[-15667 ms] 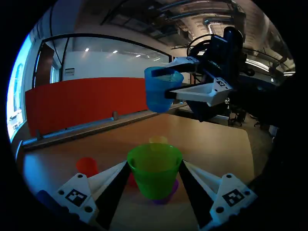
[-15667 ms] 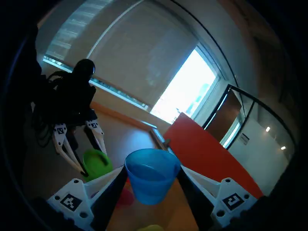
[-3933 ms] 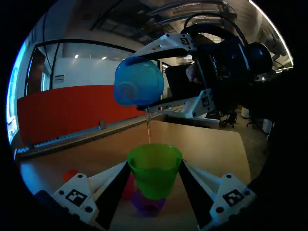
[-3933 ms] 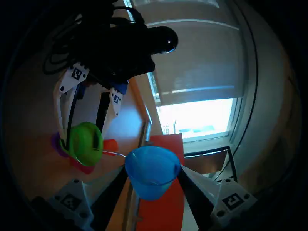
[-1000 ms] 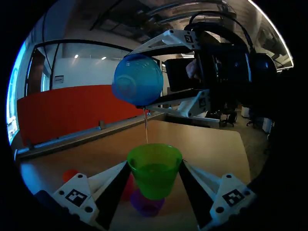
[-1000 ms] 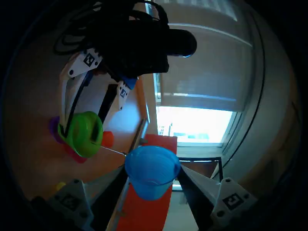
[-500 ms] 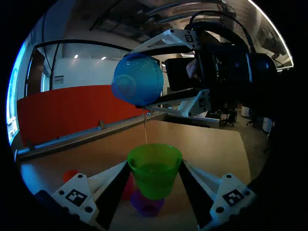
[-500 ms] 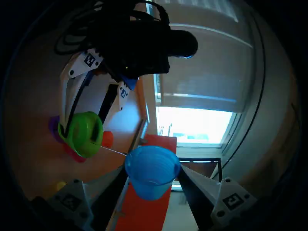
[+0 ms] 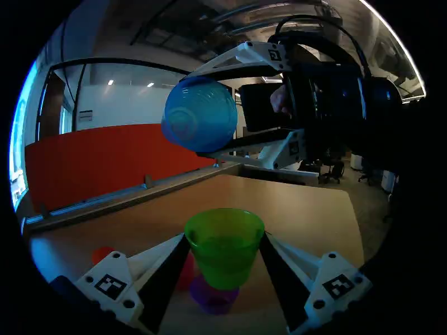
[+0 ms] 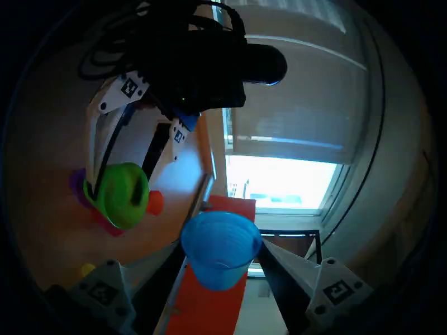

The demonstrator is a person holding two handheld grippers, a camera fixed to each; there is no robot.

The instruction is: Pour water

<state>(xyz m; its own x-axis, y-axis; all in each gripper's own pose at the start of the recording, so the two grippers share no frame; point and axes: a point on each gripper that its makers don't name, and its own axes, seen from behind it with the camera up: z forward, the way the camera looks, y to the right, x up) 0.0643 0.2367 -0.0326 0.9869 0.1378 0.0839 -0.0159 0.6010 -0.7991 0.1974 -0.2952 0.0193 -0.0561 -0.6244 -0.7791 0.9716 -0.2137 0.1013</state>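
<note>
When judged from both views, looks like the very end of the pouring step: no stream between the two held cups. Calls next, probably, for turning the upper cup slowly back upright, without dripping on the wooden table [image 9: 313,206].

From left to right in the left gripper view: small orange plastic cup [image 9: 100,254] on the table, well apart; small pink plastic cup [image 9: 187,269], half hidden behind a finger; small purple plastic cup [image 9: 215,290] just under the held one; contents of these three impossible to tell. Then left gripper [image 9: 223,239], fingers narrow and pressing both sides of the green translucent plastic cup [image 9: 246,231], upright, partly filled with water [image 9: 224,265]. Above it and apart, reaching in from the right, right gripper [image 10: 221,245], both fingers clamping the blue translucent plastic cup [image 9: 198,114], tipped on its side, seemingly almost empty.
</note>
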